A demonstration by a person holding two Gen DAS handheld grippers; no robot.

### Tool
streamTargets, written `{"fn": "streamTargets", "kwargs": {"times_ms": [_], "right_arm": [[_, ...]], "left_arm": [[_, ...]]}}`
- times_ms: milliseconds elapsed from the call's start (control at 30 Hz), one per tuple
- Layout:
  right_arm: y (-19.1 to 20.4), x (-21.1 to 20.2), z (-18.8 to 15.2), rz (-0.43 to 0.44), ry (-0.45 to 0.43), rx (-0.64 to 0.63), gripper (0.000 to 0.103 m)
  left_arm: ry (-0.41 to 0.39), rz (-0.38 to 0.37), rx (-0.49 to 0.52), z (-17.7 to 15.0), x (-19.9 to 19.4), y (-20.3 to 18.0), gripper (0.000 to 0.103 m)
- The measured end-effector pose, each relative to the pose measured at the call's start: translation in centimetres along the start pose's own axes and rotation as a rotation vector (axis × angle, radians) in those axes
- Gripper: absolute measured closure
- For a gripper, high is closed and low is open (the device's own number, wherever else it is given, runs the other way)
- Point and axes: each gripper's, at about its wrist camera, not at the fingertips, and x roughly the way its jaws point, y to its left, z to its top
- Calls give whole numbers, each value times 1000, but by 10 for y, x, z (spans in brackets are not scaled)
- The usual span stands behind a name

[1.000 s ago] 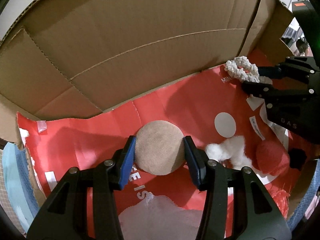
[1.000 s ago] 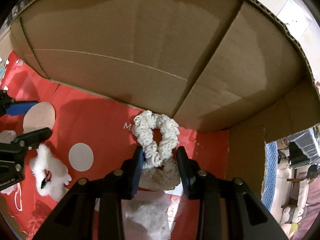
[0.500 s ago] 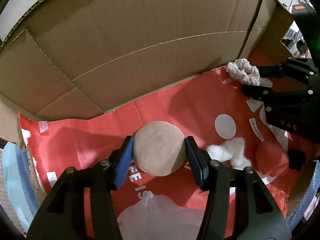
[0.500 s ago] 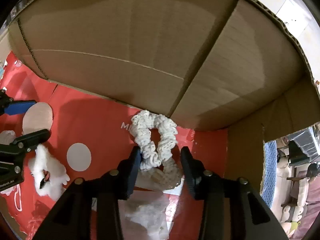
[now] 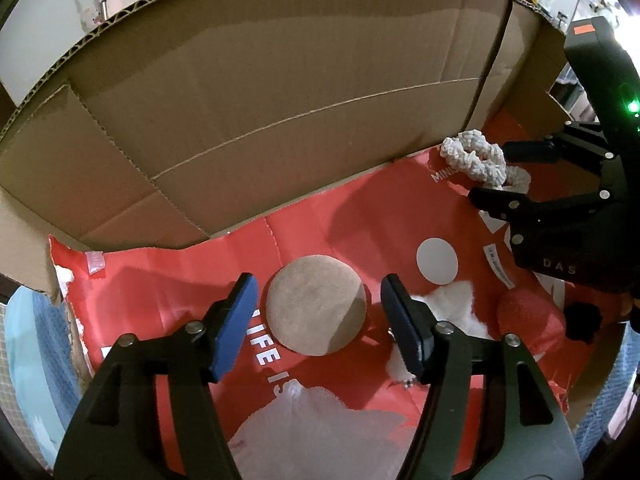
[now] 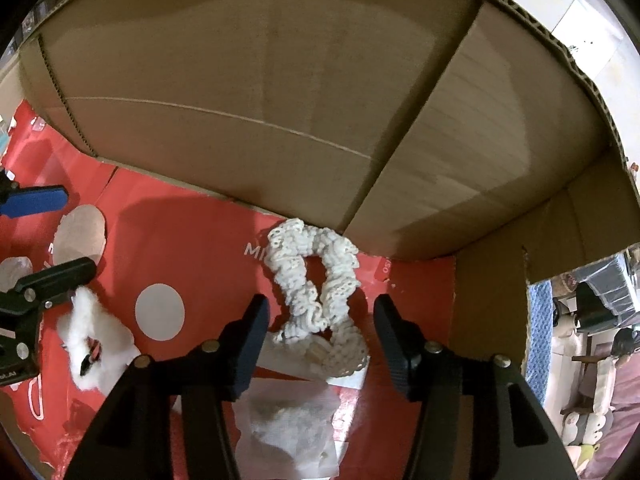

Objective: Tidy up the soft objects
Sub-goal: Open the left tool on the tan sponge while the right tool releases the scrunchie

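A round tan pad (image 5: 316, 304) lies flat on the red sheet (image 5: 168, 280) in the cardboard box. My left gripper (image 5: 316, 312) straddles it, its jaws opening, and both blue pads stand clear of the disc. A white frilly scrunchie (image 6: 316, 280) rests on the red sheet by the box wall. My right gripper (image 6: 320, 332) is over its near end, jaws opening, with the pads off the fabric. The scrunchie (image 5: 476, 158) and the right gripper (image 5: 508, 176) also show at the right of the left wrist view.
The cardboard box wall (image 5: 280, 92) rises close behind both items. A white fluffy piece (image 6: 92, 340), a red ball (image 5: 528, 320), a small black item (image 5: 582, 320) and a pale cloth (image 5: 320, 432) lie on the red sheet. A clear plastic bag (image 6: 288, 424) sits under my right gripper.
Both grippers have spread their jaws. The left one let go of the tan pad and the right one let go of the scrunchie; both items stay on the red sheet.
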Motion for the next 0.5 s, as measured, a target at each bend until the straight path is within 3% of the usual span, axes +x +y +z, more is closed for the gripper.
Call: {"fn": "streamTargets", "kwargs": {"times_ms": [233,367,500], "right_arm": [[2,-11,-1,1,-24,6,44],[3,-31,-5,-4,-56,17,33],[5,-55,-10,-4,-94,30,33]], "left_arm": [[-52,-23,-12,-5,-23,2,39],[-97,-38,-25,-12,-44,2,39],[-149,-38,-28,-21,-71,-3,39]]}}
